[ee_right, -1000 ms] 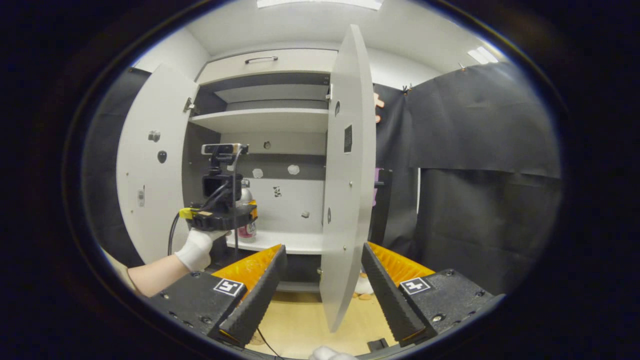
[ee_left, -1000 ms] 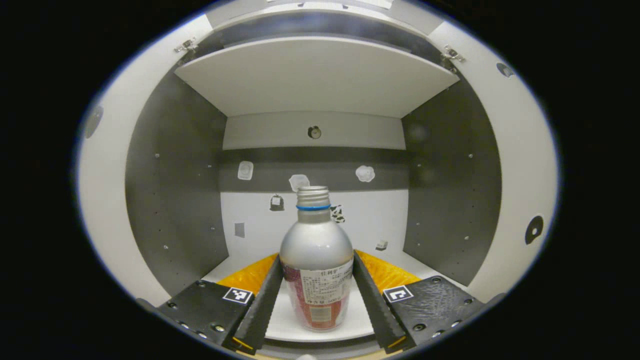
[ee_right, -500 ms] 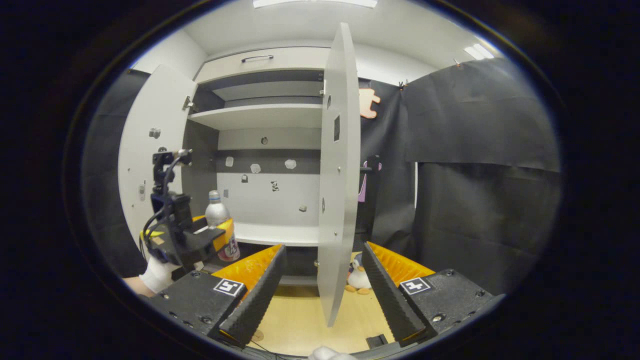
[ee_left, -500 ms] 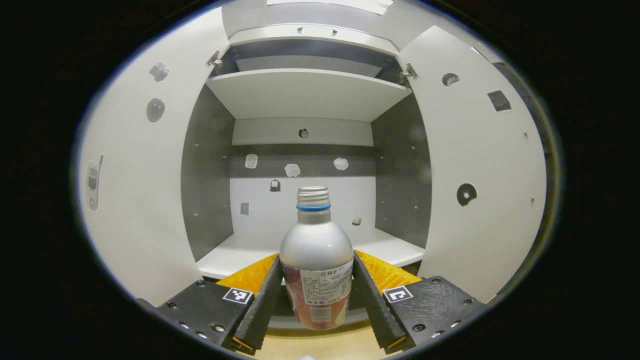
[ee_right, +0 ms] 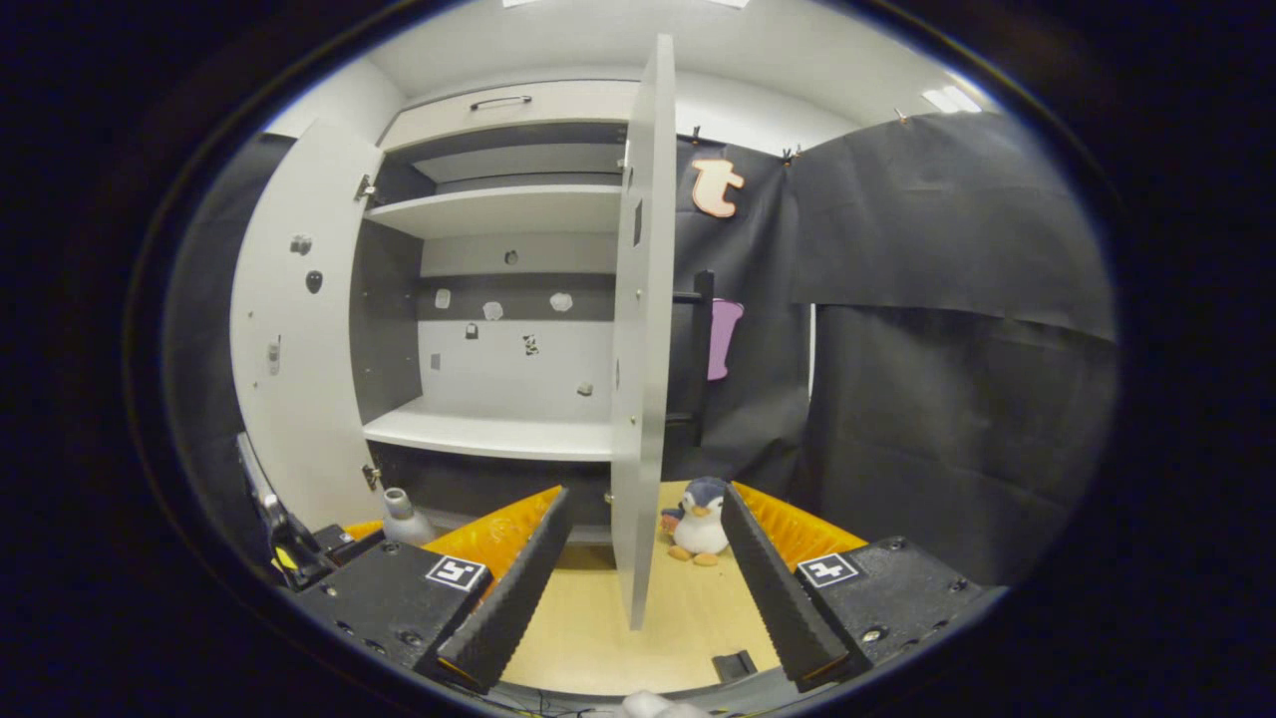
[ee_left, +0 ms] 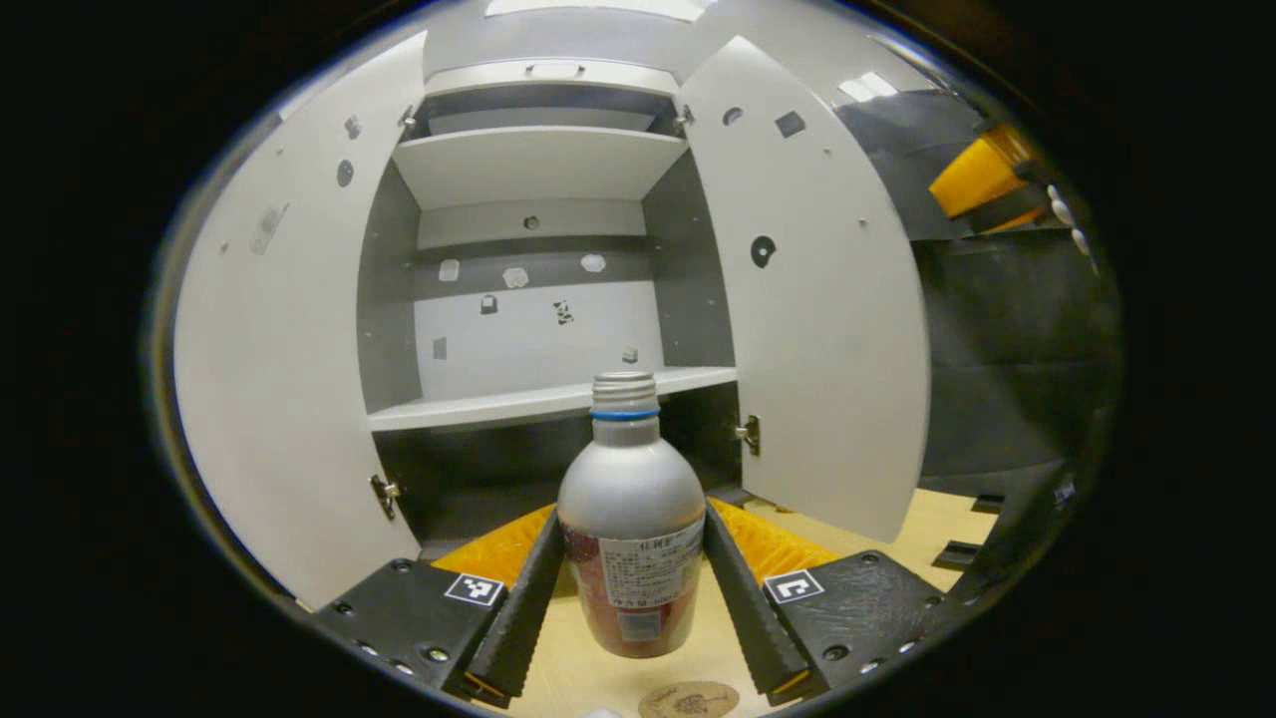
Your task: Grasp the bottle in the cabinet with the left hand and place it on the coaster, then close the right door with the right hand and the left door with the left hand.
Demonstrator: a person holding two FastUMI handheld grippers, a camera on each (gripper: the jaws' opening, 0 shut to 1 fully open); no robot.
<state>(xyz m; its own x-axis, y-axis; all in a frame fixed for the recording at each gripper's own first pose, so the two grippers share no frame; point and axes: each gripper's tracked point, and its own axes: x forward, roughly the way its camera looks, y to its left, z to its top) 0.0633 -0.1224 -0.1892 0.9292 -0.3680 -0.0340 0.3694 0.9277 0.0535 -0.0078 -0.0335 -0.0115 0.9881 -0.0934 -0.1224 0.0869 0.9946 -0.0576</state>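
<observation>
The upright aluminium bottle [ee_left: 631,519] is clamped in the left gripper [ee_left: 631,598], with the coaster [ee_left: 688,698] seen just below it at the frame's bottom edge, while the right gripper [ee_right: 638,588] is held open.

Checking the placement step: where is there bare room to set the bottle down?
The tabletop under the bottle, held in the left gripper, is bare down to the coaster. The cabinet shelf is bare too. It is tighter beside the right door, where the penguin toy stands.
</observation>
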